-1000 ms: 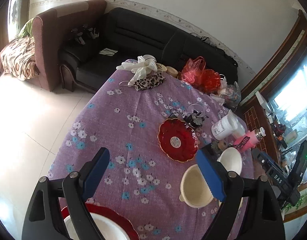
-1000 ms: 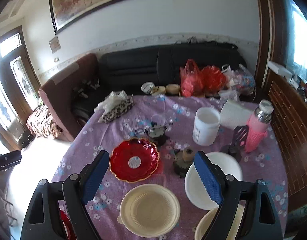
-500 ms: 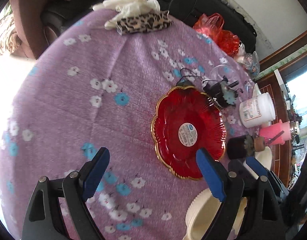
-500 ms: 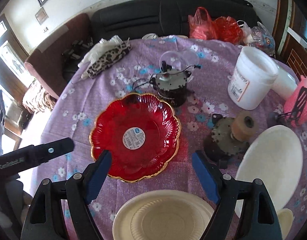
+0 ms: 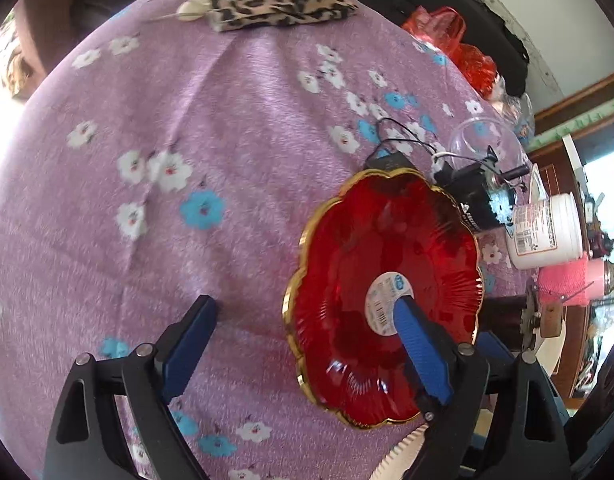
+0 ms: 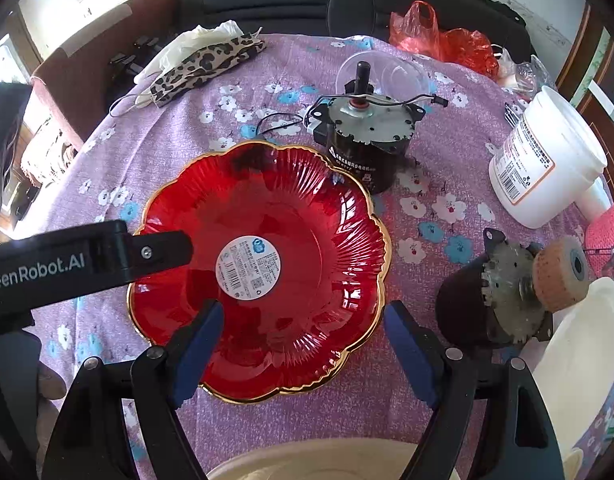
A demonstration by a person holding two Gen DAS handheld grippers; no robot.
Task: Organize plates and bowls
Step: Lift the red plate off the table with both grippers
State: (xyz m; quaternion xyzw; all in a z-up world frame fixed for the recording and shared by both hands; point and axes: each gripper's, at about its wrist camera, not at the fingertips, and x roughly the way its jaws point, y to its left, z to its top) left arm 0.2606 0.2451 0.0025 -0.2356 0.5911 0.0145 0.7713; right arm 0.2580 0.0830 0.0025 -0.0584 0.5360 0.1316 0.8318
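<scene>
Both grippers are standing wide open over the red plate [image 6: 263,268], which is lying flat on the purple flowered tablecloth [image 5: 187,160]. The left gripper [image 5: 303,320] is straddling the plate's near-left rim: one blue finger over the white sticker, the other over bare cloth beside the plate. Whether the pads are touching anything, I cannot tell. The right gripper [image 6: 303,316] is hanging over the plate's near edge, one finger above the red glass, the other just outside the rim.

Behind the plate, a black sofa [image 6: 347,0] is filling the back of the room, partly hidden by a red plastic bag [image 6: 447,40]. To the right of the plate, a white plate [image 6: 579,352] is being cut off by the picture edge, and a cream plate [image 6: 307,464] is showing only its rim below. A white tub [image 6: 547,160] is standing further right. A black motor [image 6: 367,136] is sitting just behind the plate, a second motor [image 6: 495,304] to its right. A leopard-print cloth [image 6: 207,64] is lying far behind.
</scene>
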